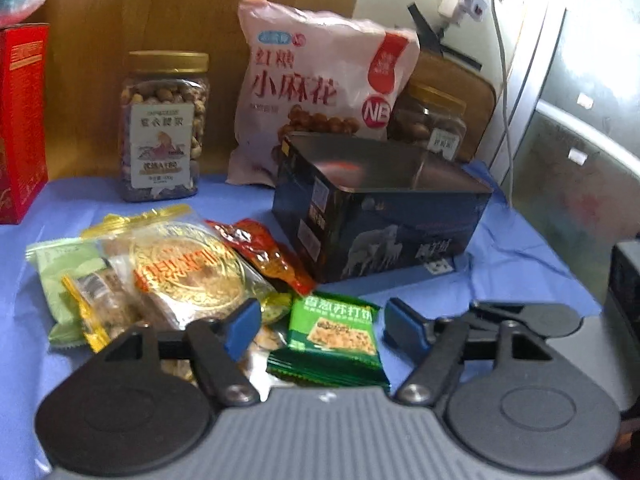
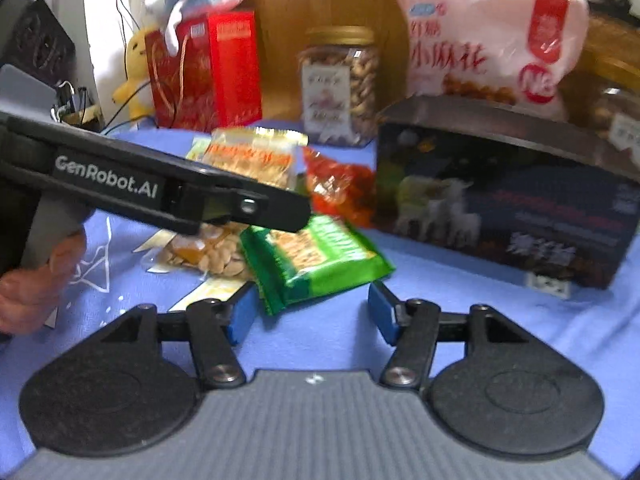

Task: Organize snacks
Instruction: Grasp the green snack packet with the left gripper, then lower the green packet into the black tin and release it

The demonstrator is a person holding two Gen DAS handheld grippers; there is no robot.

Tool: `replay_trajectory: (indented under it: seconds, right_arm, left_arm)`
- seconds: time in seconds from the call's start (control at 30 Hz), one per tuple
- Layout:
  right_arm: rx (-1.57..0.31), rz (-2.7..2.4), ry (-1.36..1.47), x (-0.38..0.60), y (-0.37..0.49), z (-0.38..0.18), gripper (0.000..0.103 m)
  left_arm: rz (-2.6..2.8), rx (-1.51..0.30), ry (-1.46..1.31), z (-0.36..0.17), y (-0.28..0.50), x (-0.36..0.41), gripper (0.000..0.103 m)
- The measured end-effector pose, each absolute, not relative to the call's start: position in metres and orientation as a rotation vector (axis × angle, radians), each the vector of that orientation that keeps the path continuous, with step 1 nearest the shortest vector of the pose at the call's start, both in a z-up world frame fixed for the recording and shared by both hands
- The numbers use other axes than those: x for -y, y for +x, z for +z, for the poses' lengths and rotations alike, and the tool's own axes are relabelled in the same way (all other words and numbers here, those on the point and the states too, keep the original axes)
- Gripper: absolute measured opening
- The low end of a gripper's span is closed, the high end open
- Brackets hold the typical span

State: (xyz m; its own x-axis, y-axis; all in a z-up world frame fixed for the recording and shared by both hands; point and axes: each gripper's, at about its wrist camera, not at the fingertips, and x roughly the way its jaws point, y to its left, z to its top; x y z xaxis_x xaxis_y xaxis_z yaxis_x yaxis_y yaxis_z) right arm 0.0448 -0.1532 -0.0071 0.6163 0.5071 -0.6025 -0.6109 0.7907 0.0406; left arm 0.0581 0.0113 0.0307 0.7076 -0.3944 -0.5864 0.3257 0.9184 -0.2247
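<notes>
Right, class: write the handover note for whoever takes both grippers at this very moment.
Left gripper: open, empty, jaws either side of the green packet, not pressing it.
Right gripper: open, empty, just short of the same packet.
Things: dark box open on the blue cloth; no snacks seen inside. Beside it a loose pile: mooncake pack, red packet, nut bag, pale green packet. Behind: two jars, one left of the pink bag, one right of it.
Done: nothing sorted that shows.
Left: probably the whole pile goes in the box.
</notes>
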Motion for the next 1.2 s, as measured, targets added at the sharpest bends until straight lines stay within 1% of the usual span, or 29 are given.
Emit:
replay_trajectory:
  seconds: [0.03, 0.07, 0.1, 0.13, 0.17, 0.23, 0.33, 0.43, 0.47, 0.5, 0.53, 0.6, 0.7, 0.73, 0.77, 0.8, 0.87, 0.97, 1.0, 1.1, 1.2]
  right_arm:
    - [-0.628, 0.641, -0.186, 0.152, 0.044, -0.007, 0.062]
    - [-0.626, 0.637, -0.197, 0.151, 0.043, -0.006, 0.053]
    - [-0.627, 0.626, -0.199, 0.153, 0.042, -0.004, 0.04]
    - [-0.631, 0.614, -0.198, 0.158, 0.041, -0.004, 0.038]
    - [-0.635, 0.601, -0.186, 0.165, 0.039, -0.003, 0.038]
    - [-0.635, 0.547, -0.167, 0.181, 0.03, -0.002, 0.038]
    - [-0.603, 0.449, -0.174, 0.206, 0.007, -0.001, 0.039]
    - [-0.593, 0.397, -0.16, 0.231, -0.01, 0.003, 0.039]
    - [-0.596, 0.39, -0.152, 0.234, -0.011, 0.004, 0.04]
    - [-0.598, 0.389, -0.145, 0.237, -0.013, 0.005, 0.041]
    - [-0.601, 0.396, -0.137, 0.237, -0.014, 0.006, 0.041]
    - [-0.599, 0.425, -0.119, 0.233, -0.014, 0.007, 0.05]
    - [-0.604, 0.475, -0.114, 0.219, -0.007, 0.004, 0.051]
    - [-0.607, 0.485, -0.114, 0.215, -0.005, 0.004, 0.051]
    - [-0.611, 0.497, -0.112, 0.209, 0.0, 0.003, 0.051]
    - [-0.619, 0.51, -0.108, 0.203, 0.006, 0.001, 0.051]
    - [-0.645, 0.515, -0.11, 0.193, 0.016, -0.003, 0.05]
    - [-0.616, 0.471, -0.164, 0.186, 0.016, -0.003, 0.042]
    - [-0.611, 0.454, -0.162, 0.188, 0.014, -0.002, 0.039]
    - [-0.571, 0.459, -0.106, 0.2, 0.008, 0.009, 0.039]
    - [-0.465, 0.431, -0.136, 0.199, 0.0, 0.029, 0.039]
  left_arm:
    - [-0.405, -0.691, -0.085, 0.027, 0.06, -0.006, 0.07]
    - [-0.413, -0.728, -0.084, 0.023, 0.063, -0.002, 0.067]
    - [-0.435, -0.749, -0.107, 0.019, 0.064, 0.0, 0.062]
    - [-0.47, -0.758, -0.137, 0.018, 0.063, 0.002, 0.062]
    - [-0.503, -0.775, -0.157, 0.017, 0.062, 0.006, 0.058]
    - [-0.581, -0.794, -0.211, 0.017, 0.056, 0.015, 0.057]
    - [-0.672, -0.783, -0.205, 0.024, 0.045, 0.027, 0.058]
    - [-0.654, -0.707, -0.168, 0.038, 0.041, 0.029, 0.065]
    - [-0.629, -0.688, -0.164, 0.041, 0.043, 0.028, 0.073]
    - [-0.586, -0.672, -0.159, 0.044, 0.049, 0.026, 0.076]
    - [-0.56, -0.666, -0.152, 0.044, 0.054, 0.025, 0.077]
    - [-0.515, -0.675, -0.121, 0.042, 0.068, 0.025, 0.077]
    - [-0.501, -0.733, -0.125, 0.033, 0.087, 0.028, 0.071]
    - [-0.51, -0.758, -0.132, 0.028, 0.092, 0.03, 0.067]
    - [-0.519, -0.78, -0.132, 0.022, 0.096, 0.032, 0.054]
    - [-0.53, -0.808, -0.129, 0.016, 0.099, 0.035, 0.051]
    - [-0.554, -0.81, -0.158, 0.011, 0.094, 0.034, 0.049]
    - [-0.566, -0.822, -0.18, 0.015, 0.083, 0.03, 0.039]
    - [-0.577, -0.813, -0.195, 0.02, 0.079, 0.026, 0.039]
    - [-0.605, -0.733, -0.199, 0.044, 0.067, 0.025, 0.039]
    - [-0.611, -0.648, -0.192, 0.071, 0.065, 0.033, 0.039]
